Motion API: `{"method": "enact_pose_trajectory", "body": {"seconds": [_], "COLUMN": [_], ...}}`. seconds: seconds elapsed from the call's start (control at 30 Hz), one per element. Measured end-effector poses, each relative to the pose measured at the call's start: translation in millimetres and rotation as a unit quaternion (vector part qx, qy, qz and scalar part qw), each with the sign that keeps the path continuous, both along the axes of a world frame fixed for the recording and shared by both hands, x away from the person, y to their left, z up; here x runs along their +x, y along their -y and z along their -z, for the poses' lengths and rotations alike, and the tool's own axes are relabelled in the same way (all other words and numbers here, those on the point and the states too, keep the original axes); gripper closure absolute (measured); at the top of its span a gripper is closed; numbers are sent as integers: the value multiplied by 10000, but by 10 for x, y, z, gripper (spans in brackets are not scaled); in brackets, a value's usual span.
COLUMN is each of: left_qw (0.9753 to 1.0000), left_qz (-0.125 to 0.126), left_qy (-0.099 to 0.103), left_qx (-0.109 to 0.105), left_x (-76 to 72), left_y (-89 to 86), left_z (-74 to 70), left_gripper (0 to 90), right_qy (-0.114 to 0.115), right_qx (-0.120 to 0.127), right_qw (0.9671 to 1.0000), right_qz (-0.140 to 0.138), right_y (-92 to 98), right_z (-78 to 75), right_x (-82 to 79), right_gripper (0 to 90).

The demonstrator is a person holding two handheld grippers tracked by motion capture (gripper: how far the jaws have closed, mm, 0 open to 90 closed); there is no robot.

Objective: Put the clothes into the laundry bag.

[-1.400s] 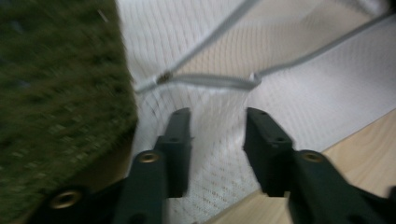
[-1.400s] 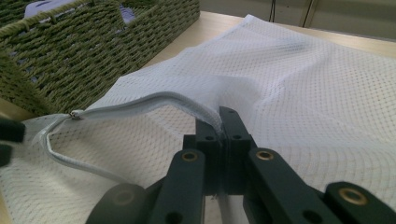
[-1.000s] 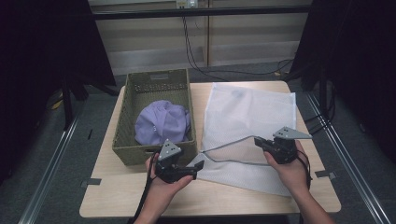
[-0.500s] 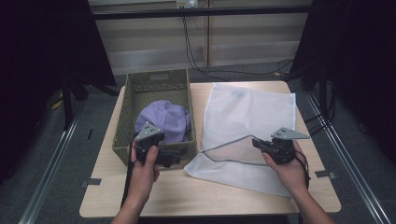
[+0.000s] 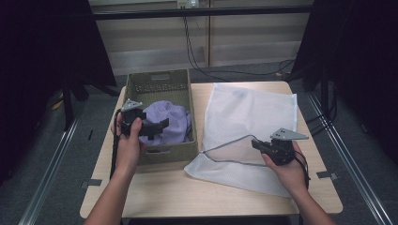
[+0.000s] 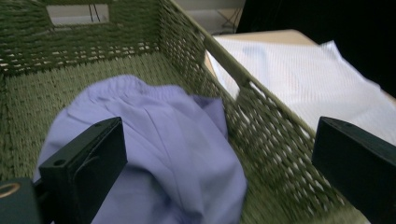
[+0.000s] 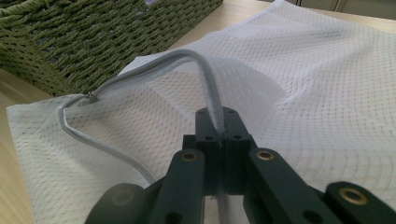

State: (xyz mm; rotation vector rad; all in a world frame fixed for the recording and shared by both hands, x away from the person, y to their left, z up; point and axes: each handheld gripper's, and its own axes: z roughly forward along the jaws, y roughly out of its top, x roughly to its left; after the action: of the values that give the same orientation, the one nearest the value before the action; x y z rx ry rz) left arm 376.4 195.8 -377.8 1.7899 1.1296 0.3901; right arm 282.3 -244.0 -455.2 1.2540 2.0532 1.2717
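The left gripper (image 5: 162, 125) gapes wide above the crumpled lilac cloth (image 6: 154, 154); the right gripper (image 7: 218, 122) pinches the white mesh bag's grey rim (image 7: 208, 88).

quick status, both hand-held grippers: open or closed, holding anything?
Left hand-held gripper: open, empty, over the lilac cloth garment in the green woven basket.
Right hand-held gripper: closed on the grey zip edge of the white mesh laundry bag.
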Motion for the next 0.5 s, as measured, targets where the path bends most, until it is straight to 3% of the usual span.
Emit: {"method": "enact_pose_trajectory", "body": {"seconds": [0.13, 0.23, 0.3, 0.33, 0.43, 0.5], "left_qw": [10000, 9995, 9994, 9991, 9985, 9971], "left_qz": [-82, -178, -195, -247, -293, -318], "left_qy": [-1, -172, -208, -301, -420, -649], "left_qx": [22, 213, 207, 190, 204, 257], "left_x": [176, 359, 405, 500, 594, 725], "left_y": [-59, -72, -79, -87, -99, -105], "left_z": [-25, 5, 25, 75, 124, 189], "left_gripper": [40, 40, 40, 40, 40, 34], "right_qy": [-24, -10, -6, -4, -37, -38], "right_qx": [-30, -24, -29, -31, -11, -17], "right_qw": [10000, 10000, 10000, 10000, 10000, 10000], "right_qz": [-21, -45, -71, -79, -69, -82], "right_y": [-12, -38, -49, -50, -58, -63], "right_z": [7, 8, 11, 12, 15, 19], "right_x": [1, 3, 6, 7, 8, 10], "right_gripper": [884, 884, 884, 884, 884, 884]}}
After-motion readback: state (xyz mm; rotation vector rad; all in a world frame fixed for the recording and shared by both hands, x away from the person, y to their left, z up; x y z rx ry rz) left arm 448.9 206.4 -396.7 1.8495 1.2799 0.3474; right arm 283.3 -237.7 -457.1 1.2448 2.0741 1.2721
